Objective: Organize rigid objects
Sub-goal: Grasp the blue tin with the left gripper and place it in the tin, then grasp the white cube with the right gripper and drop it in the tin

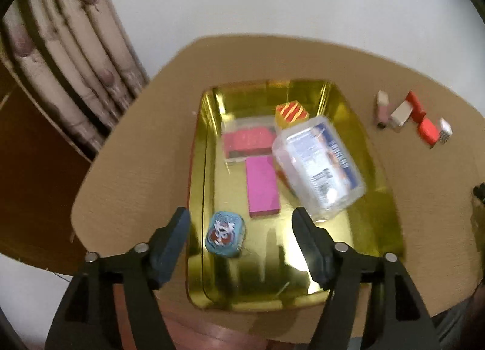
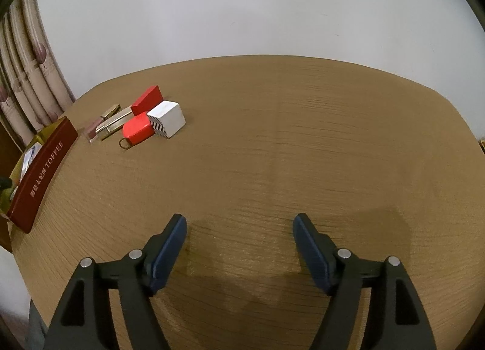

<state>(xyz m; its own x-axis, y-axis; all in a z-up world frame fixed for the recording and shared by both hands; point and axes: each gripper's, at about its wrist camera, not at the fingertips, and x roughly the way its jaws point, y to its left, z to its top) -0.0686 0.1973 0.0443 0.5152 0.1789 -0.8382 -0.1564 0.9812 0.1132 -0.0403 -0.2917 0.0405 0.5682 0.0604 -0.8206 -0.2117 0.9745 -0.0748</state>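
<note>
Wood table (image 2: pixel 272 138), gold tin (image 1: pixel 379 198) w/ blue tin (image 1: pixel 224 235) between spread left hand-held gripper (image 1: pixel 241 222) fingers, untouched

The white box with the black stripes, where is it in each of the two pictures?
Left wrist view: the white striped box sits at the far right, on the table outside the gold tin.
Right wrist view: the same box lies upper left of centre.
Shared landmark: the red case touching it.

"TOFFEE" plus Chinese characters on red tin side (image 2: pixel 42 180).
</note>
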